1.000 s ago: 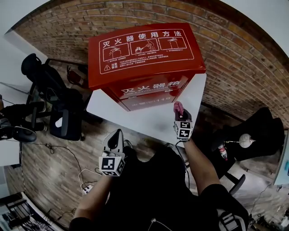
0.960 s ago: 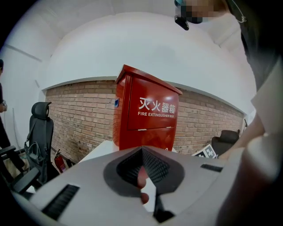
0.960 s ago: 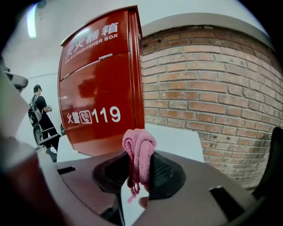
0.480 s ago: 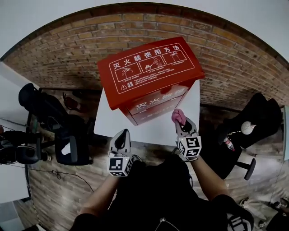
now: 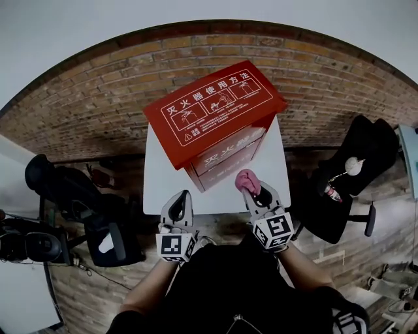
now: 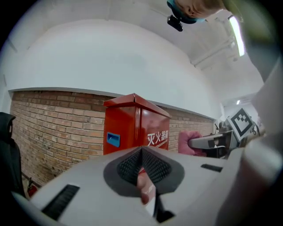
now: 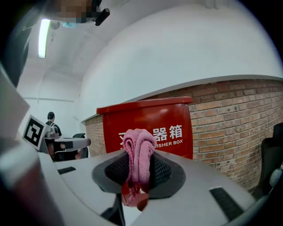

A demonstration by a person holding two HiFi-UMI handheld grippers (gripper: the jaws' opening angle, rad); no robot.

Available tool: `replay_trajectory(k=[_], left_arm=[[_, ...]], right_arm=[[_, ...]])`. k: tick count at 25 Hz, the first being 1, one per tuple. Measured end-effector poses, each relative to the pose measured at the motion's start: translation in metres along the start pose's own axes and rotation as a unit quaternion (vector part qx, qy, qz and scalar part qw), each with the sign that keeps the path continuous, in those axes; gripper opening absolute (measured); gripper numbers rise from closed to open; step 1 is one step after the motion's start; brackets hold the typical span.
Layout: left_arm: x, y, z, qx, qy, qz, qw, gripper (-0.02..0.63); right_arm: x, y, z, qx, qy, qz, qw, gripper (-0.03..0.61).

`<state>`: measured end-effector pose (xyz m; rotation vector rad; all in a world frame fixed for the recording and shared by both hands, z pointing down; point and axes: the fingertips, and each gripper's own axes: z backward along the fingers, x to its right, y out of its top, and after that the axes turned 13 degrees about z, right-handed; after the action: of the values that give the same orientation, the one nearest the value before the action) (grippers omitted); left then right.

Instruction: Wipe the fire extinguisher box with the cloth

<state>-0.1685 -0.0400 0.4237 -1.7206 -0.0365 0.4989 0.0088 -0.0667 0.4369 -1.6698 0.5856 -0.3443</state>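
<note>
White table (image 5: 157, 173): right gripper (image 5: 253, 190) pinches cloth (image 5: 246, 180) before box (image 5: 212, 111).

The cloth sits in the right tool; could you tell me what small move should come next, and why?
Probably ease the right tool forward until the cloth meets the front of the box. The right tool is shut on the cloth, which stands just short of the red front, apparently not touching, so there is no wiping contact yet.

Brick wall (image 5: 98, 104) with plain white wall (image 5: 196, 19) above, white table (image 5: 160, 179) set against the bricks, black office chair (image 5: 62, 186) on the left, dark chair (image 5: 366, 147) on the right (details unclear), brick-patterned floor (image 5: 85, 287), distant standing person (image 7: 51, 120), ceiling strip light (image 7: 44, 37).
</note>
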Motion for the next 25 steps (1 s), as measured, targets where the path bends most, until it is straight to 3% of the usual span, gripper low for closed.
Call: replay_trajectory(k=[11, 25], left_arm=[[-0.017, 0.005, 0.018, -0.009, -0.044, 0.005, 0.999, 0.028], [-0.026, 0.009, 0.038, -0.023, -0.063, 0.006, 0.9977, 0.028]], right_arm=[[-0.042, 0.018, 0.007, 0.0, -0.034, -0.004, 0.999, 0.103], [-0.068, 0.036, 0.005, 0.005, -0.029, -0.016, 0.999, 0.103]])
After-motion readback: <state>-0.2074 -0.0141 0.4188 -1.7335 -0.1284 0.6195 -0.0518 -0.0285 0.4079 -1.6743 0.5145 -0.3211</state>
